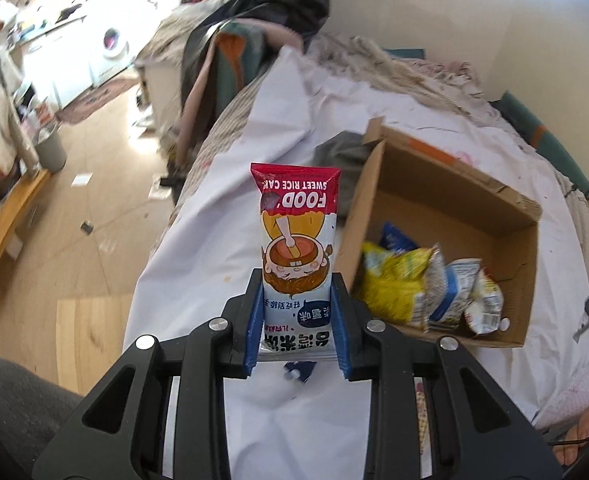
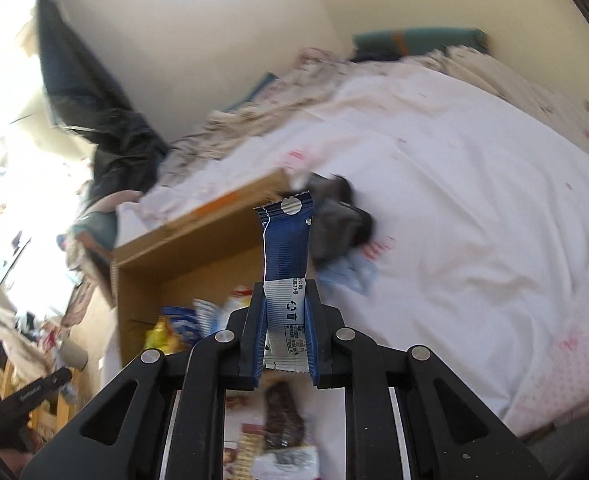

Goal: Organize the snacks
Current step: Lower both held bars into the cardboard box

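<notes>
My left gripper [image 1: 297,280] is shut on a red and white sweet rice cake packet [image 1: 297,240], which stands up between the blue pads above the white sheet. To its right lies an open cardboard box [image 1: 446,184] with several snack bags [image 1: 398,284] inside. My right gripper [image 2: 285,290] is shut on a slim blue and white snack packet [image 2: 286,248], lifted above the bed. The same cardboard box [image 2: 198,236] sits just beyond and left of it, with snack bags [image 2: 174,320] showing inside.
A white sheet [image 1: 254,148] covers the bed [image 2: 454,200]. A dark cloth lump [image 2: 338,216] and a light blue wrapper [image 2: 350,276] lie by the box. More snack packets [image 2: 282,420] lie under my right gripper. Wooden floor [image 1: 94,208] and clutter are at the left.
</notes>
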